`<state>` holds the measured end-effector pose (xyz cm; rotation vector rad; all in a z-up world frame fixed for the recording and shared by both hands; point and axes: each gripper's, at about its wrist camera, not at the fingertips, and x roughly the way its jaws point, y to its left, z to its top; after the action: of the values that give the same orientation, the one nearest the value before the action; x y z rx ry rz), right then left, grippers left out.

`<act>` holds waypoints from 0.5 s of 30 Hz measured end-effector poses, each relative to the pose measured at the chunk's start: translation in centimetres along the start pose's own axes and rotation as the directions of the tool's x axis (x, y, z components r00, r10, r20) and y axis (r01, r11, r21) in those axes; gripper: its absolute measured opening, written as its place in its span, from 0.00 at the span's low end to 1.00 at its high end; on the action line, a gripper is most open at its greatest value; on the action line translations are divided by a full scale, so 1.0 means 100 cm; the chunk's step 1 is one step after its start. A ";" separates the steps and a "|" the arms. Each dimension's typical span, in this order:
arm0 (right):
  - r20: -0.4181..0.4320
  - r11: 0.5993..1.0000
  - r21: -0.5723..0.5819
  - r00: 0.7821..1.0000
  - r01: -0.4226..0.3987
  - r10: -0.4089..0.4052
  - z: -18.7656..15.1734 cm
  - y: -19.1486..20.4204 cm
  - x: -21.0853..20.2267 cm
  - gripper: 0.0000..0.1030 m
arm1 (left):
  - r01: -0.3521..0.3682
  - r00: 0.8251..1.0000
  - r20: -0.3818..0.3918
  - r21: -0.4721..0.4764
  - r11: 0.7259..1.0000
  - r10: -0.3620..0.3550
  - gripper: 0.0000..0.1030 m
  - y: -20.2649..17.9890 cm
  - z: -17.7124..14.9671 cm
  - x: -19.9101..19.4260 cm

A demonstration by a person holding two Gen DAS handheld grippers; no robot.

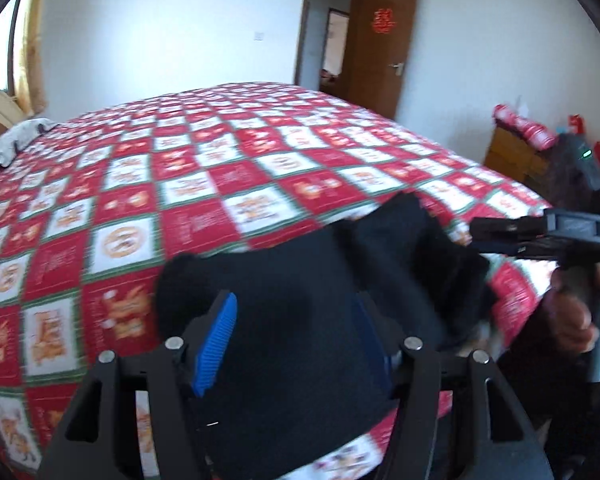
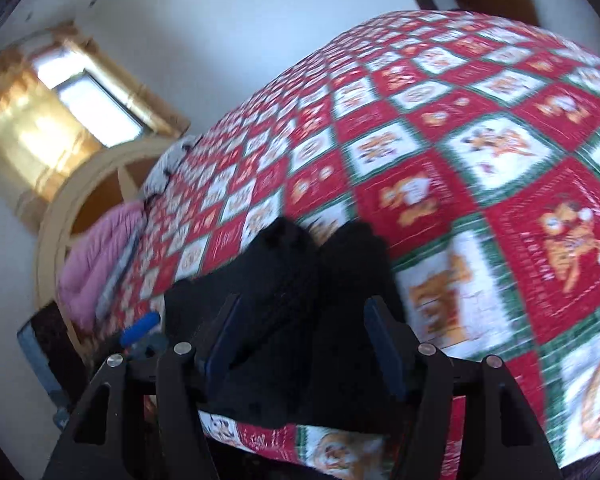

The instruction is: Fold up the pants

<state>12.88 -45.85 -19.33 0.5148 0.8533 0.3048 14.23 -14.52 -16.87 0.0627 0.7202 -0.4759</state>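
Pants [image 1: 300, 312], black and bunched, lie at the near edge of the red-and-white checked bedspread [image 1: 148, 184]. On the left I see my left gripper [image 1: 296, 340] with its blue pads spread, the cloth between them but not pinched. Further right, my right gripper [image 2: 302, 344] likewise stands parted over the dark folds, gripping nothing.

Black pants [image 1: 300, 300] lie, seemingly unclamped, between the left hand-held gripper's [image 1: 296, 344] pads.
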 end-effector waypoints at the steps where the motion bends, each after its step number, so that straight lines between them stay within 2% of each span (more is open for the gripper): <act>1: -0.008 1.000 -0.013 1.000 0.011 -0.011 -0.003 0.006 0.003 0.65 | -0.001 1.000 -0.004 -0.009 1.000 0.001 0.63 0.004 -0.003 0.001; 4: -0.029 0.996 -0.051 0.996 0.077 -0.078 -0.010 0.020 0.014 0.66 | 0.032 0.999 -0.025 -0.050 0.998 -0.033 0.63 0.010 -0.013 0.008; 7: -0.010 0.986 -0.092 0.990 0.138 -0.139 -0.012 0.028 0.022 0.66 | 0.033 0.998 -0.046 -0.030 0.999 -0.034 0.63 0.004 -0.020 0.014; 11: 0.000 0.988 -0.065 0.990 0.143 -0.143 -0.009 0.024 0.030 0.66 | 0.041 0.998 -0.048 -0.025 0.999 -0.042 0.66 0.002 -0.023 0.015; 14: 0.000 0.984 -0.097 0.989 0.146 -0.147 -0.013 0.025 0.029 0.64 | 0.048 0.998 -0.044 -0.040 0.998 -0.050 0.66 0.006 -0.024 0.014; 15: 0.002 0.984 -0.105 0.990 0.142 -0.143 -0.014 0.026 0.028 0.56 | 0.051 0.998 -0.044 -0.044 0.998 -0.053 0.66 0.007 -0.024 0.013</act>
<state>13.39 -41.99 -20.50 0.3532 0.8699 0.2184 13.89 -13.90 -19.65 0.0142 0.7773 -0.5095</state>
